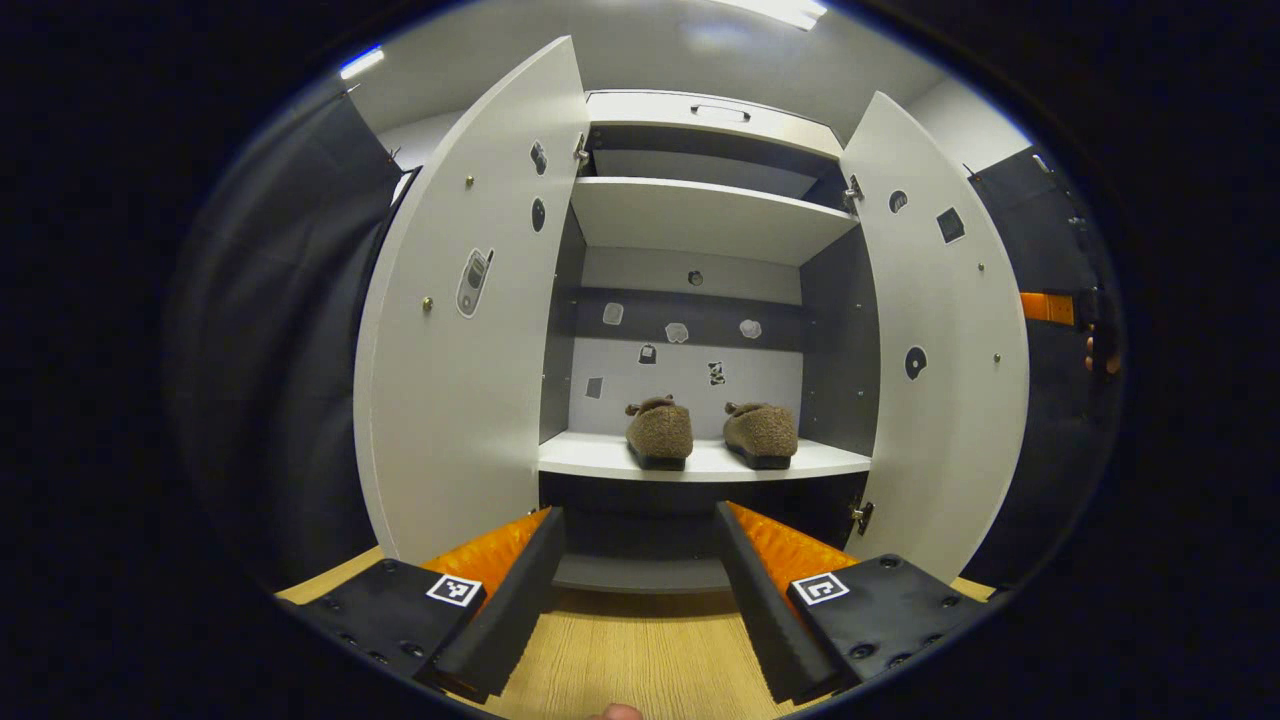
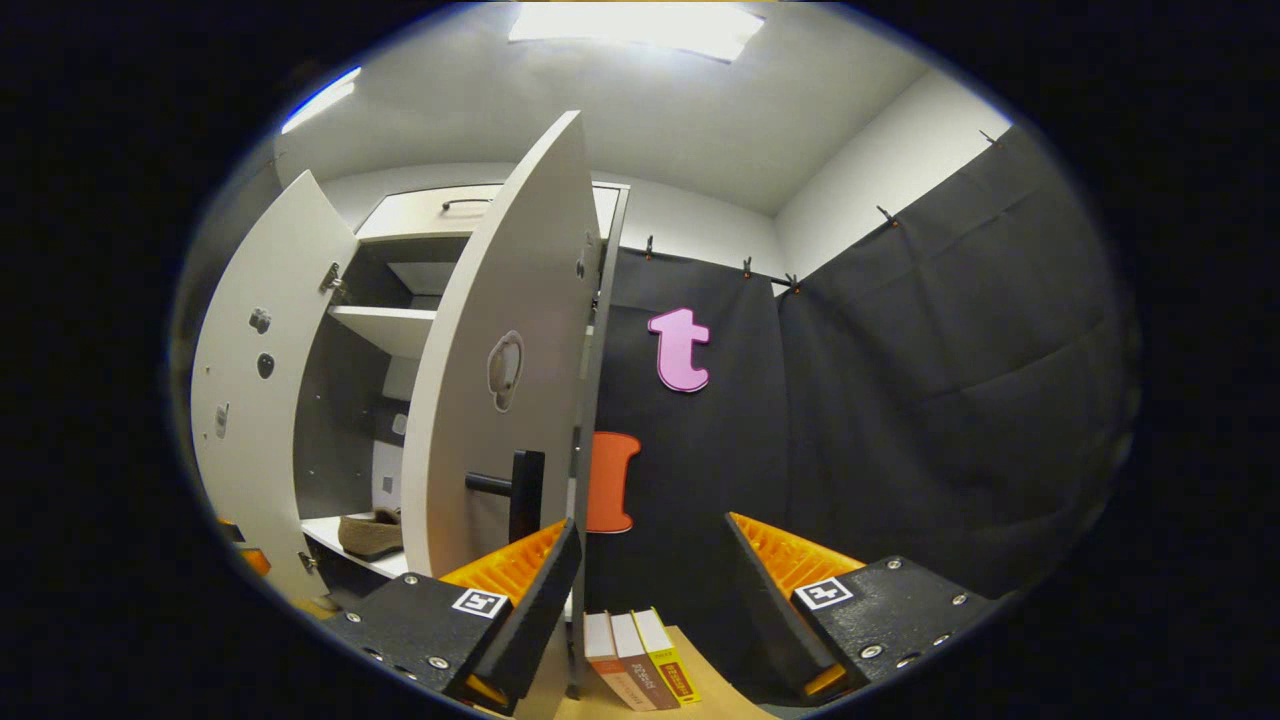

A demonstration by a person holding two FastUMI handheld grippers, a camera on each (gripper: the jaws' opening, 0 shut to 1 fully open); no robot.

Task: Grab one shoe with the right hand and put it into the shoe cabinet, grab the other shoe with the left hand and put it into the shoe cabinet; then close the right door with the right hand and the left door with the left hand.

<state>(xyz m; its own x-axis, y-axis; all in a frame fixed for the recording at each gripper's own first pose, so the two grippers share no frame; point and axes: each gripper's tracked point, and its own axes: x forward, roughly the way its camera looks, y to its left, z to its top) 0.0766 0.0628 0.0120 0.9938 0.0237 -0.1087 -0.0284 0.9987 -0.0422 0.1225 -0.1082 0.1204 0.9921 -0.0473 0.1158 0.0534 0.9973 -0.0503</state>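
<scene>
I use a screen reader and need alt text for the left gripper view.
Two brown shoes sit side by side on a shelf inside a white shoe cabinet, its left door and right door both wide open. The left gripper faces it from the foreground, fingers apart and empty, above a wooden floor.

I see two shoes (image 1: 660, 432) (image 1: 761, 433) that look like fuzzy, rough cloth, side by side near the shelf's (image 1: 600, 458) front edge. The shoe cabinet (image 1: 700, 215) looks like smooth, matt painted board. Its doors (image 1: 450, 400) (image 1: 950, 400) have small shiny metal hinges (image 1: 860, 515). The floor (image 1: 640, 650) looks like pale wood with fine lines. The booth wall (image 2: 950, 380) is soft matt cloth.
</scene>
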